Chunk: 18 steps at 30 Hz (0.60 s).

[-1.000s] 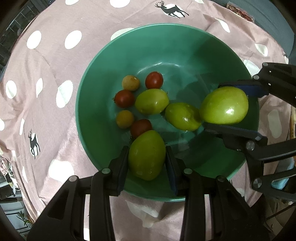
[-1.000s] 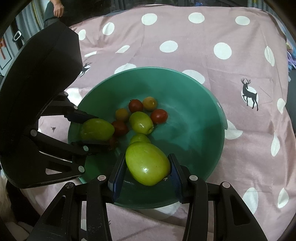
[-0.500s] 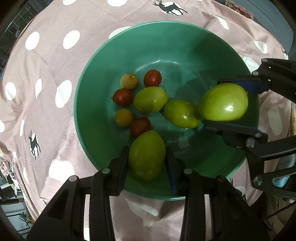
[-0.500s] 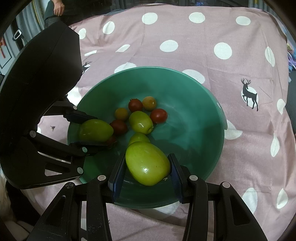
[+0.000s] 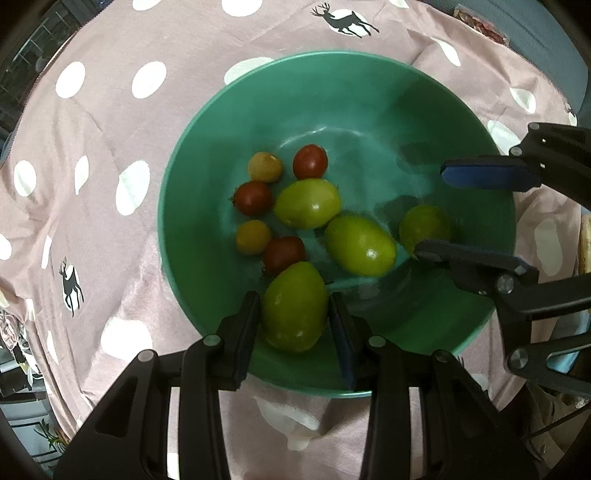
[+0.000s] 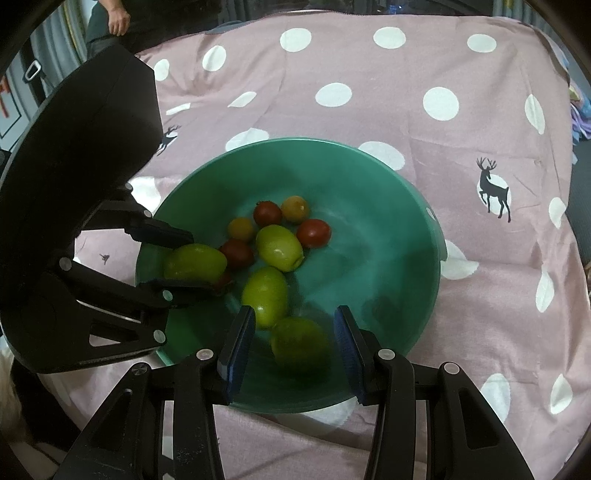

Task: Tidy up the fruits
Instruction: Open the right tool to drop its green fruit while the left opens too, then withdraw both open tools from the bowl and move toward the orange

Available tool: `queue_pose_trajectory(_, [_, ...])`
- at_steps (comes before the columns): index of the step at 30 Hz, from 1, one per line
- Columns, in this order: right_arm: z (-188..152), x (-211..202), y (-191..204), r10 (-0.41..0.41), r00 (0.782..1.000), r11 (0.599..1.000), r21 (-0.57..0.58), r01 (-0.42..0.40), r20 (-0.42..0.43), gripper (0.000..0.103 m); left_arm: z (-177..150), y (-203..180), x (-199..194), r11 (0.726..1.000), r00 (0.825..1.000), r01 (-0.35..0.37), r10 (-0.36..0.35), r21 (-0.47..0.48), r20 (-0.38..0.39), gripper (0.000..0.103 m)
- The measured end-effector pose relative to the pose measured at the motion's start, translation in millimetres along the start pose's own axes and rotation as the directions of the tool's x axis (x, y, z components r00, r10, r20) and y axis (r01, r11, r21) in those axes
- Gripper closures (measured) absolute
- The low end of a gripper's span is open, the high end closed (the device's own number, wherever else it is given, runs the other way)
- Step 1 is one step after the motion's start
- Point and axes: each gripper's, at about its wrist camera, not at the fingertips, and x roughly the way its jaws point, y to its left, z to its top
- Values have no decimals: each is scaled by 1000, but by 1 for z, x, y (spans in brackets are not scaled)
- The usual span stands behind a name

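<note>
A green bowl (image 5: 369, 110) (image 6: 388, 240) sits on a pink dotted cloth. It holds two loose green fruits (image 5: 306, 203) (image 5: 360, 245) and several small red and yellow tomatoes (image 5: 310, 160). My left gripper (image 5: 291, 299) (image 6: 201, 258) is shut on a green fruit (image 5: 293, 306) (image 6: 194, 262) over the bowl's near wall. My right gripper (image 6: 294, 310) (image 5: 432, 210) stands open. A blurred green fruit (image 6: 299, 347) (image 5: 424, 229) lies below and between its blue pads, with gaps on both sides.
The pink cloth (image 6: 406, 74) with white dots and deer prints covers the table all around the bowl. A person's hand (image 6: 118, 22) shows at the far left edge. A small packet (image 5: 480, 26) lies on the grey surface beyond the cloth.
The green fruit in my right gripper has slipped out of the pads and dropped toward the bowl's floor. My left gripper keeps its fruit and has not moved.
</note>
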Motion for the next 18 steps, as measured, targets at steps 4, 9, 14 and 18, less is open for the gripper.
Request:
queue_pose_trajectory(4, [-1, -4, -3, -7, 1000, 1000, 0, 7, 11, 56, -1, 2, -9, 1000, 1000, -12, 12, -7, 16, 65])
queue_pose_trajectory(9, [1, -9, -6, -14, 1000, 1000, -2, 14, 26, 56, -6, 6, -22, 1000, 999, -17, 17, -8, 36, 65])
queue_pose_trajectory(14, [-1, -17, -4, -21, 999, 1000, -5, 21, 32, 56, -13, 7, -37, 1000, 998, -22, 22, -4, 51, 65])
queue_pose_trajectory(18, [-5, -29, 0, -22, 999, 1000, -4, 23, 45, 56, -18, 4, -46, 1000, 998, -18, 18, 9, 58, 65])
